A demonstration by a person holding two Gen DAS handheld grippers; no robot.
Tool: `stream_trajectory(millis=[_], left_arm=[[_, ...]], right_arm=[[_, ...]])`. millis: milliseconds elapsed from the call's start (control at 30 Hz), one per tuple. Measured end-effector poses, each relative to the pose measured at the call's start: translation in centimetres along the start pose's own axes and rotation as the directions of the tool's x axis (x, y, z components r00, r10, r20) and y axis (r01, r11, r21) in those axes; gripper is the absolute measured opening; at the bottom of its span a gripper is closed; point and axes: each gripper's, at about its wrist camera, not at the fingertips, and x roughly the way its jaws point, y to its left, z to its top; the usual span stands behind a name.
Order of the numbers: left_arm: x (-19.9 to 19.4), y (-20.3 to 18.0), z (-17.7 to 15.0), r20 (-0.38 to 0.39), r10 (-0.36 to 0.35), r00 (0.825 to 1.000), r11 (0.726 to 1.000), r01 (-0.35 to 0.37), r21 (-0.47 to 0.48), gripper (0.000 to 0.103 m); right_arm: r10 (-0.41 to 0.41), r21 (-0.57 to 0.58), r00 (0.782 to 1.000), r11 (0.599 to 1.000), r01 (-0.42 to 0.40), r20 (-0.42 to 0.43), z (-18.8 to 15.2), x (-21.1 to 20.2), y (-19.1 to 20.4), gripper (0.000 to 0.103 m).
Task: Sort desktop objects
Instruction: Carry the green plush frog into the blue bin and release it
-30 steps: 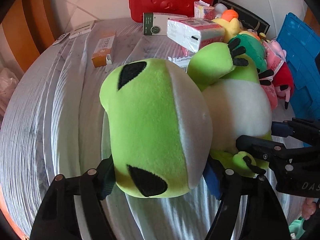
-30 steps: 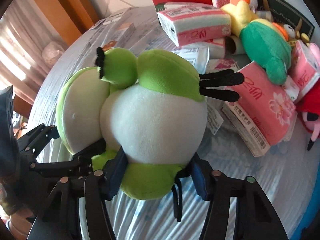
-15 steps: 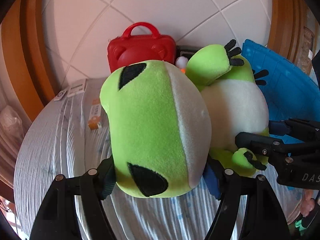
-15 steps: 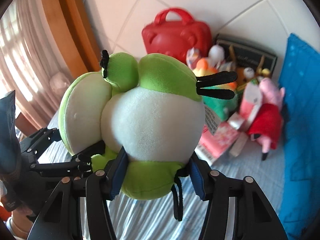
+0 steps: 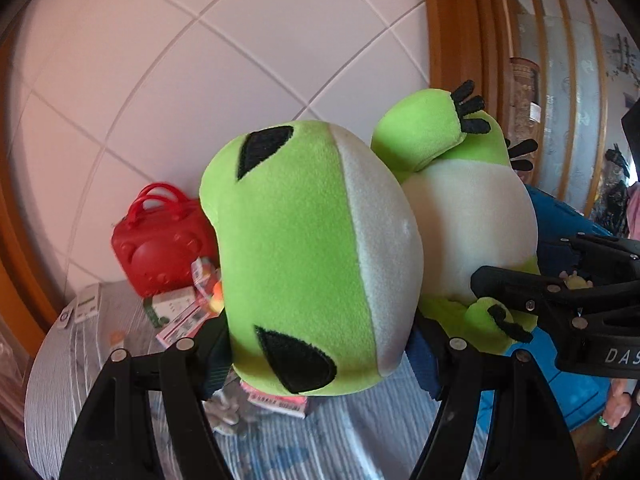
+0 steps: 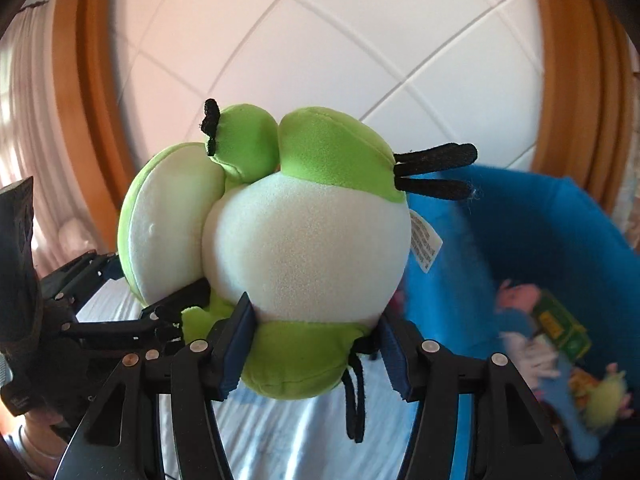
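A lime-green and white frog plush hangs in the air, held by both grippers. In the left wrist view its head point(image 5: 304, 256), with two black eye patches, fills the gap of my left gripper point(image 5: 320, 356), which is shut on it. My right gripper point(image 5: 516, 260) comes in from the right and clamps the body. In the right wrist view the white belly point(image 6: 308, 248) sits between the blue pads of my right gripper point(image 6: 312, 348), shut on it. My left gripper point(image 6: 156, 280) holds the head at the left.
A blue bin point(image 6: 540, 240) stands at the right with several soft toys inside; its wall point(image 5: 560, 220) shows behind the plush. Below lie a striped tablecloth point(image 5: 80, 380), a red bag point(image 5: 160, 248) and small boxes point(image 5: 176, 304). A tiled wall rises behind.
Both grippers have lifted the frog plush well above the table and carried it right towards the blue bin. The table clutter has sunk low in view.
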Motion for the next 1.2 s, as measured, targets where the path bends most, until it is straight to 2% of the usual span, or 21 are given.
stream_trajectory(millis=[133, 300, 400, 567, 667, 833, 900, 1000, 1033, 1100, 1200], left_arm=[[1.7, -5.7, 4.0, -0.002, -0.067, 0.998, 0.997, 0.067, 0.045, 0.073], [5.2, -12.8, 7.5, -0.082, -0.138, 0.987, 0.985, 0.145, 0.09, 0.074], [7.8, -16.7, 8.8, -0.169, -0.16, 0.973, 0.978, 0.179, 0.105, 0.074], [12.9, -22.3, 9.2, -0.335, -0.176, 0.925, 0.967, 0.226, 0.115, 0.074], [15.3, -24.7, 8.7, -0.403, -0.173, 0.899, 0.963, 0.241, 0.124, 0.075], [17.9, -27.3, 7.8, -0.491, -0.159, 0.856, 0.964, 0.242, 0.109, 0.077], [18.9, -27.9, 7.3, -0.535, -0.149, 0.832, 0.965, 0.239, 0.104, 0.078], [20.1, -29.4, 6.7, -0.592, -0.116, 0.798, 0.965, 0.232, 0.124, 0.079], [20.2, -29.5, 6.4, -0.601, -0.111, 0.792, 0.966, 0.229, 0.124, 0.079], [19.9, -29.5, 6.6, -0.597, -0.101, 0.796, 0.968, 0.217, 0.125, 0.079], [18.9, -29.1, 7.2, -0.571, -0.089, 0.816, 0.97, 0.202, 0.138, 0.079]], right_arm=[[-0.067, 0.046, 0.998, 0.997, 0.066, 0.009, 1.8, -3.2, -6.2, 0.058], [-0.123, 0.092, 0.992, 0.988, 0.125, -0.032, 2.8, -5.5, -14.0, 0.058], [-0.145, 0.109, 0.986, 0.982, 0.154, -0.082, 2.9, -5.9, -18.6, 0.058], [-0.125, 0.183, 0.971, 0.97, 0.163, -0.203, 1.5, -4.9, -25.7, 0.058], [-0.09, 0.235, 0.958, 0.959, 0.157, -0.271, 0.2, -4.6, -29.8, 0.058], [-0.041, 0.302, 0.943, 0.942, 0.147, -0.331, -2.2, -4.3, -33.8, 0.061], [-0.03, 0.318, 0.936, 0.936, 0.149, -0.35, -2.6, -4.0, -34.3, 0.065], [-0.051, 0.302, 0.924, 0.937, 0.176, -0.379, -2.6, -2.6, -35.8, 0.066], [-0.05, 0.292, 0.918, 0.94, 0.176, -0.394, -3.0, -2.3, -36.1, 0.066], [-0.062, 0.273, 0.906, 0.943, 0.191, -0.418, -3.5, -1.7, -36.9, 0.074], [-0.08, 0.249, 0.9, 0.947, 0.203, -0.428, -3.6, -1.6, -36.8, 0.084]])
